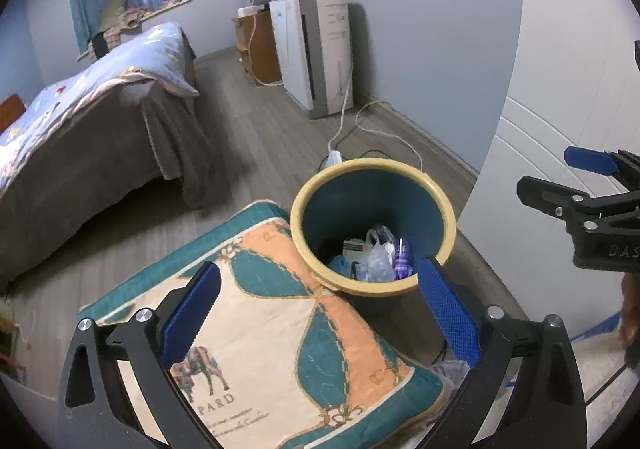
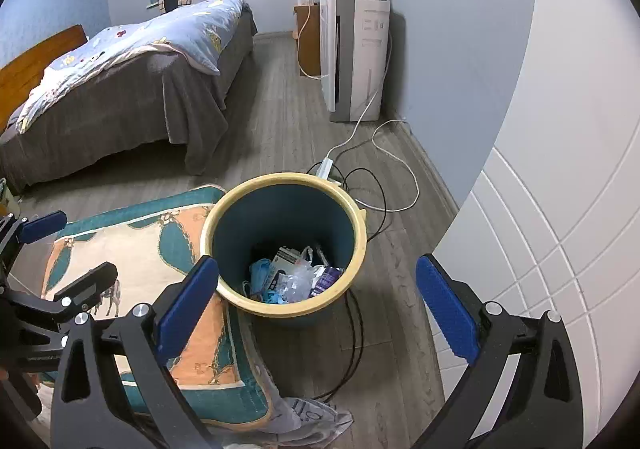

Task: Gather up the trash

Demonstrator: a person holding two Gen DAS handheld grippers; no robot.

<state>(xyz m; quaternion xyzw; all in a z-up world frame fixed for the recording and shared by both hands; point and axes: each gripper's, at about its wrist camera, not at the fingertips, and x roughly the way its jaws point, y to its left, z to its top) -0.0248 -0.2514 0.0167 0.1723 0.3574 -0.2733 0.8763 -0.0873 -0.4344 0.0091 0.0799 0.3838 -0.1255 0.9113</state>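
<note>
1. Left gripper: blue pads spread wide, nothing between them. It hovers over the near corner of the cushion, aimed toward the bin.
2. Right gripper: also spread wide and empty, hanging over the bin's near rim and the floor beside it.
3. The bin is a teal bucket with a yellow rim. It stands upright on the wood floor, its rim touching the cushion's far right edge, with the white door on its other side.
4. Trash is already in the bin's bottom: a clear plastic bag, blue crumpled material, a purple wrapper, some small boxes. No liner bag shows around the rim.
5. A crumpled grey plastic bag lies on the floor at the cushion's near right corner, just below the right gripper. It looks like loose trash or a spare bag; cannot tell which.
6. Step judgement: ambiguous. The scene fits either approaching to pull the contents out of the bin, or having just dropped something in. The open, empty claws match both.
7. Any reach into the bin needs a steep descent past the rim. The clear bag's handles look like the easiest pinch point.
8. Cables run under and behind the bin, so there is a snag risk if the bin gets shifted.
9. Readable text: "PARD" on the cushion under a horse motif, with the script line below it illegible, and "DAS" on the right gripper's body in the left wrist view. Labels on the trash are too small to read.
</note>
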